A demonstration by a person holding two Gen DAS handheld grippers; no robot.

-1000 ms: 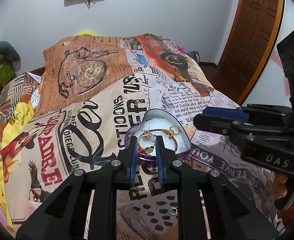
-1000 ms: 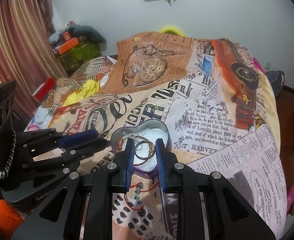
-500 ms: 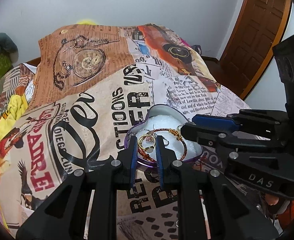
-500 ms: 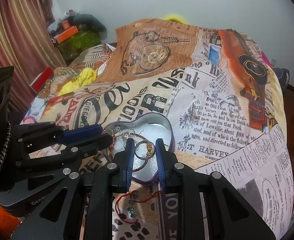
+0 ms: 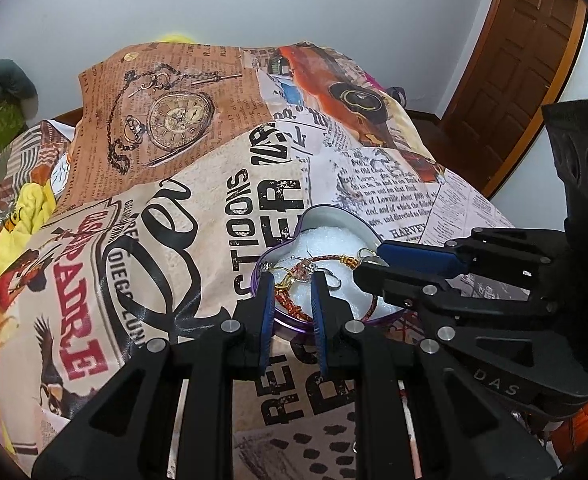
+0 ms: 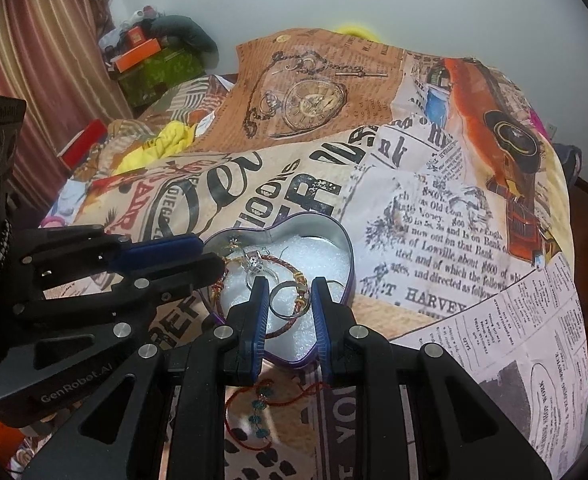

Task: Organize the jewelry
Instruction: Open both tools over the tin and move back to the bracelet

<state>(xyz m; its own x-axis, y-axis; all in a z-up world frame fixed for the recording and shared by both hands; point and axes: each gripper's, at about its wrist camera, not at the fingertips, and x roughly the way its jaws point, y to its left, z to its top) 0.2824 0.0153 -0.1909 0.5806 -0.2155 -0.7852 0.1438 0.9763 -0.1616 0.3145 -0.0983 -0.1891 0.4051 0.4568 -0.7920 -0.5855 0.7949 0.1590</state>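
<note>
Spread over the bed, a newspaper-print bedcover (image 6: 434, 240) carries a purple heart-shaped metal tin (image 6: 344, 236) lined with white foam. Inside lie a braided red-and-gold cord bracelet (image 5: 334, 258), a plain silver ring (image 6: 289, 300), and a stone-set silver ring (image 6: 253, 262). Both grippers hang over the tin: the left gripper (image 5: 291, 292) and right gripper (image 6: 289, 300) each have blue-padded fingers (image 6: 259, 312) narrowly parted, pinching nothing. A red thread bracelet with teal beads (image 6: 257, 412) lies on the cover beside the tin.
</note>
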